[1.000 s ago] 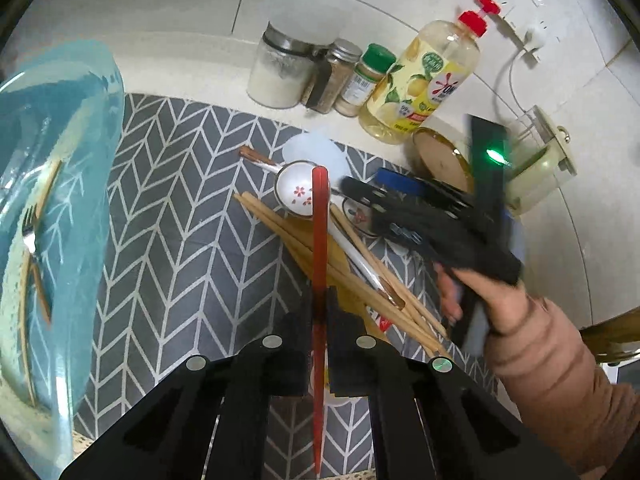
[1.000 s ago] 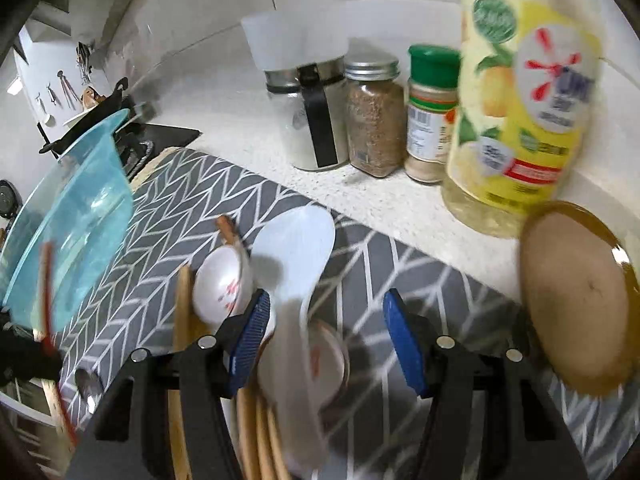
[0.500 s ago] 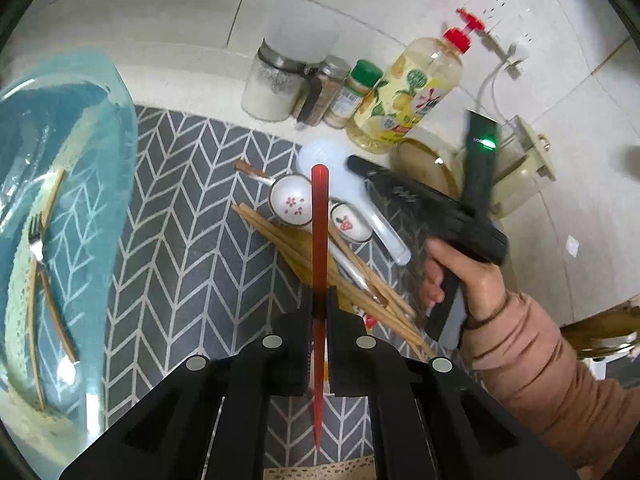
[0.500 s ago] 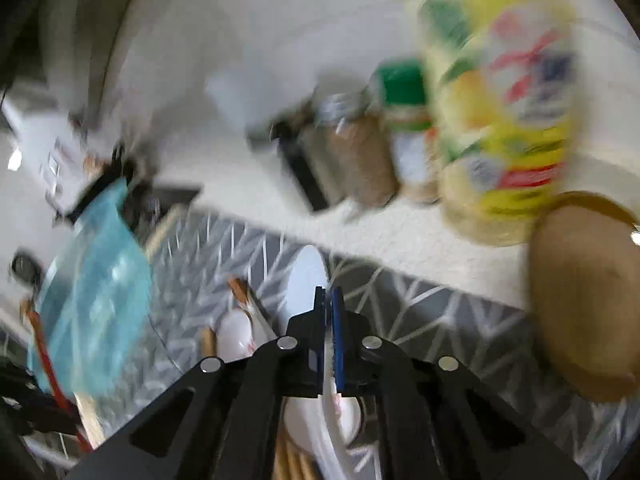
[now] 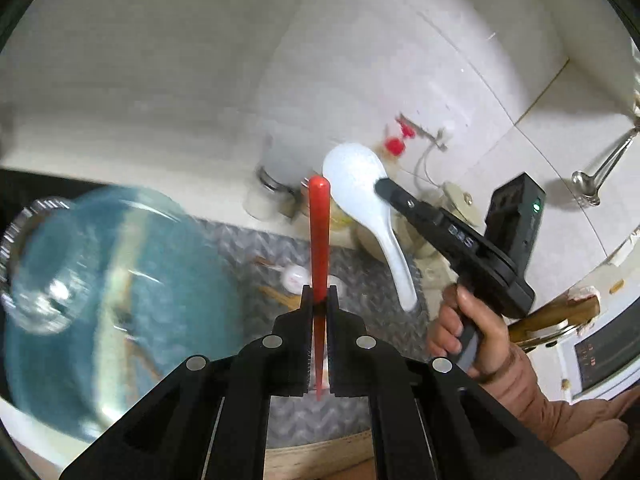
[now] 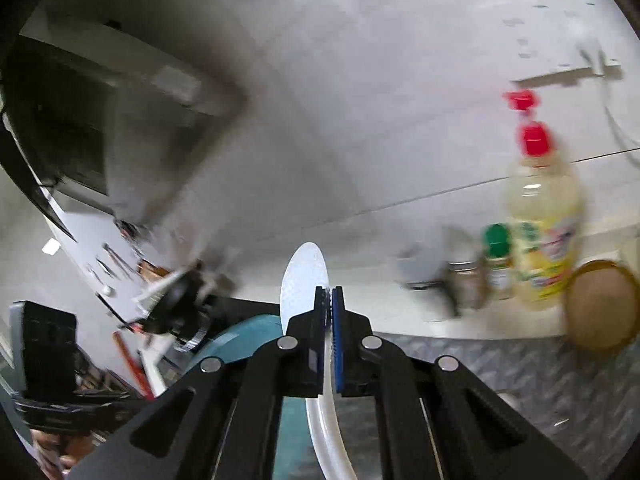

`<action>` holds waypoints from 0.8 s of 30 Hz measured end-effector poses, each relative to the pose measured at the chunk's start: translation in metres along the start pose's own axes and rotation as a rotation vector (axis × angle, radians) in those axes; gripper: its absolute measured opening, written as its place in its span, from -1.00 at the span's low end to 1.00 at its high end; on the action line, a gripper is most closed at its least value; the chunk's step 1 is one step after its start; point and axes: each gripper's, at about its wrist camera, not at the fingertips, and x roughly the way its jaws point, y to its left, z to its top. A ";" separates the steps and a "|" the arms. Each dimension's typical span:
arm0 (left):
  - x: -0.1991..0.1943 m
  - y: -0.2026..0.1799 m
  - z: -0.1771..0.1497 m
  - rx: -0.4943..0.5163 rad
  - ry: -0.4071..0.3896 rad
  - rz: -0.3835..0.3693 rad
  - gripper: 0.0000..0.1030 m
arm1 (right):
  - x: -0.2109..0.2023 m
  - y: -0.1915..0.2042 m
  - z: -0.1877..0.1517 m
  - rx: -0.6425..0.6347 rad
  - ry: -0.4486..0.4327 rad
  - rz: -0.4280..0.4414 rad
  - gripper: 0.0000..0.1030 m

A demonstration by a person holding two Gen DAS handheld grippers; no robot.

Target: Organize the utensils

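My left gripper [image 5: 320,294] is shut on a red chopstick [image 5: 319,240] that stands up between its jaws, held high above the chevron mat [image 5: 352,256]. My right gripper [image 6: 328,294] is shut on a white rice spoon [image 6: 304,280]; in the left wrist view the right gripper [image 5: 382,186] holds that white rice spoon [image 5: 360,188] in the air at the bowl end, handle hanging down. More chopsticks [image 5: 276,296] and a small patterned spoon [image 5: 295,278] lie blurred on the mat below. A blue glass bowl [image 5: 112,292] with utensils inside sits at the left.
Along the tiled wall stand a yellow dish-soap bottle [image 6: 540,232], spice jars [image 6: 496,264] and a glass canister [image 5: 276,188]. A brown round lid [image 6: 602,306] lies by the bottle. A ladle [image 5: 596,176] hangs on the wall at right. A person's hand [image 5: 472,332] holds the right gripper.
My right gripper closed on the white rice spoon and lifted it off the mat. My left gripper rose too, still holding the red chopstick, so the mat and bowl look lower and farther.
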 end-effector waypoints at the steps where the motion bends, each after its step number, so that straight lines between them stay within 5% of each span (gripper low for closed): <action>1: -0.009 0.009 0.002 0.013 0.005 0.009 -0.87 | 0.008 0.019 -0.006 0.012 0.001 0.012 -0.93; 8: -0.031 0.102 0.007 0.075 0.146 0.105 -0.83 | 0.079 0.088 -0.071 0.118 0.093 -0.017 -0.93; 15: 0.040 0.183 0.000 0.053 0.315 0.106 -0.83 | 0.145 0.095 -0.131 0.151 0.268 -0.261 -0.93; 19: 0.084 0.204 -0.013 0.016 0.390 0.115 -0.83 | 0.166 0.090 -0.143 0.163 0.333 -0.385 -0.92; 24: 0.094 0.201 -0.017 0.028 0.393 0.121 -0.80 | 0.183 0.095 -0.143 0.095 0.408 -0.483 -0.89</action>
